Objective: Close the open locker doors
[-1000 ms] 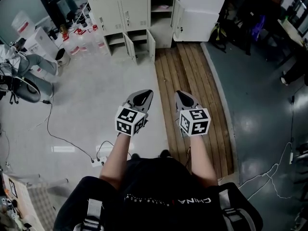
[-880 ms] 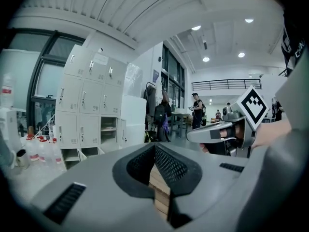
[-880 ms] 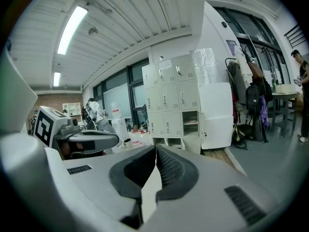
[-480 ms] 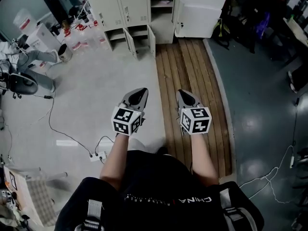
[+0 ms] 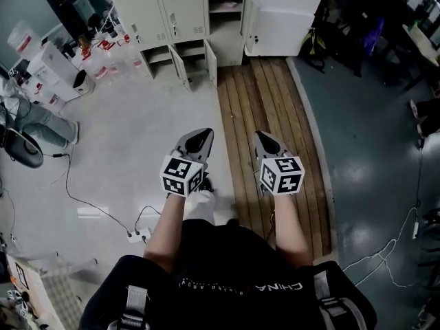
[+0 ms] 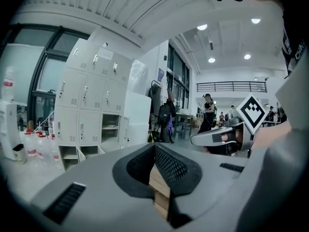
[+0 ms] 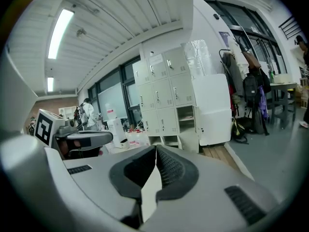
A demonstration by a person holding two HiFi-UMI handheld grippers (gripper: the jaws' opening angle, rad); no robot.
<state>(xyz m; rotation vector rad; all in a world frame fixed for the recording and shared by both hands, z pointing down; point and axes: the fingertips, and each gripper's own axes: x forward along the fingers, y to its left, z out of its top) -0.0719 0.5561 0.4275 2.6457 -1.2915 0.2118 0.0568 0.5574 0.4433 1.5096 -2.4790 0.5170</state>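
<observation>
Well, my left gripper (image 5: 198, 141) and right gripper (image 5: 267, 144) are each pressed together, empty; three doors (image 5: 211, 62) hang open on the lockers (image 5: 180, 14), wide floor (image 5: 137, 129) before them

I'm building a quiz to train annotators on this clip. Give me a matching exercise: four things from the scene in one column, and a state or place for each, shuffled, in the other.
1 left gripper
2 lower locker doors
3 wooden planks
4 power strip

a on the pale floor, lower left in the head view
b jaws shut, nothing between them
c standing ajar
d strip of flooring running out from the lockers

Pairs: 1-b, 2-c, 3-d, 4-a
</observation>
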